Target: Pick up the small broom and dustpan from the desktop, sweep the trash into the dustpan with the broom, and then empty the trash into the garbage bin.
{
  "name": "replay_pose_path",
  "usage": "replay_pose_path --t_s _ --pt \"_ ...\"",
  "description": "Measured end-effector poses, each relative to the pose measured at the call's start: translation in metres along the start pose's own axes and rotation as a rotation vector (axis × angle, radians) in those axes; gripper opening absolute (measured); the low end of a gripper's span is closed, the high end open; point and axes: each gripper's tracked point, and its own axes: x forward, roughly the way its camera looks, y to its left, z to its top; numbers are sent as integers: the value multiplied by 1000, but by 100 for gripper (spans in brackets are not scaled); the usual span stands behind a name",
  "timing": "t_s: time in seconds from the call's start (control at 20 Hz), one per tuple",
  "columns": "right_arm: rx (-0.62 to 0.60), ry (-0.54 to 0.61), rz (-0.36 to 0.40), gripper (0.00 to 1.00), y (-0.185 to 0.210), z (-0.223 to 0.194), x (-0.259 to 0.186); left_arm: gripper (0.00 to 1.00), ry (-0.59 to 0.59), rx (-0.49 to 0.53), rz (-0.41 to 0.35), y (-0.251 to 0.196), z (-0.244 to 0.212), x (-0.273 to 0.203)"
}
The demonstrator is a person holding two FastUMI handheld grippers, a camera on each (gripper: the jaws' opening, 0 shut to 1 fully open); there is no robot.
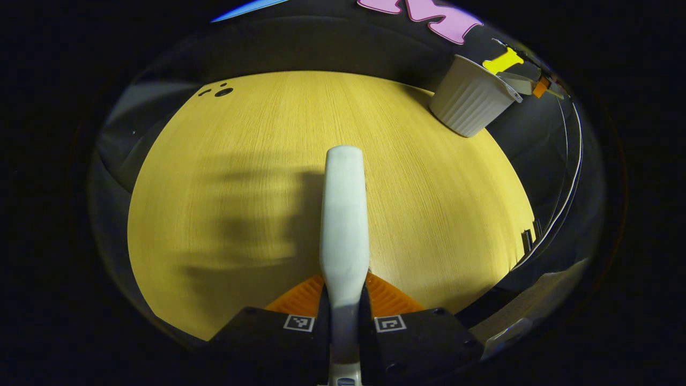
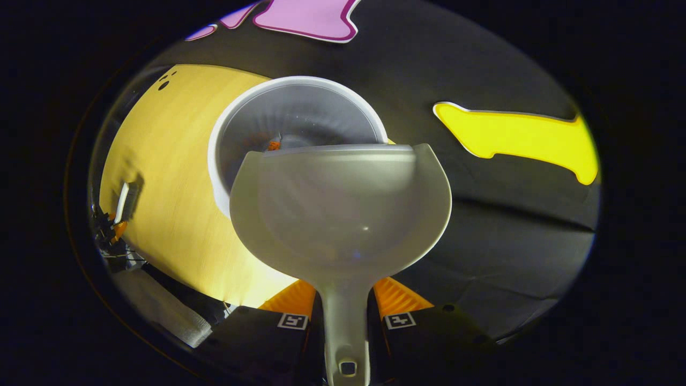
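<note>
The right gripper (image 2: pixel 344 316) was held out over the far edge of the wooden desktop (image 2: pixel 161 177), its two fingers closed on the slim handle of the dustpan (image 2: pixel 343 214), which ran between them toward the camera. The pale, translucent dustpan was tipped forward, its wide front lip reaching over the open mouth of the white garbage bin (image 2: pixel 236 128). A small orange scrap (image 2: pixel 274 145) lay inside the bin, just past the pan's lip; what else the bin held could not be made out.

The left gripper (image 1: pixel 344 305) hung above the middle of the desktop (image 1: pixel 214 214), both fingers pressing the sides of the small broom (image 1: pixel 344 214). The broom's smooth, whitish handle pointed straight ahead over the wood, casting a blurred shadow to its left; its bristles could not be seen. In the left gripper view the ribbed white bin (image 1: pixel 469 99) stood at the table's far right corner, with the dustpan (image 1: pixel 517 83) tilted over its rim.
</note>
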Motion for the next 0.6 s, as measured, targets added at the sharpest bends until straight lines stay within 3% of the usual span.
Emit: replay_pose_path --t_s 0.35,0.5,0.6 --pt "-81 -159 -27 37 0 -21 -31 27 11 32 -13 -7 0 1" --pt "-37 -274 29 41 23 -31 -49 27 12 49 -18 -12 1 0" --pt "-3 -344 72 37 43 -38 -57 27 14 62 -19 -14 1 -1"
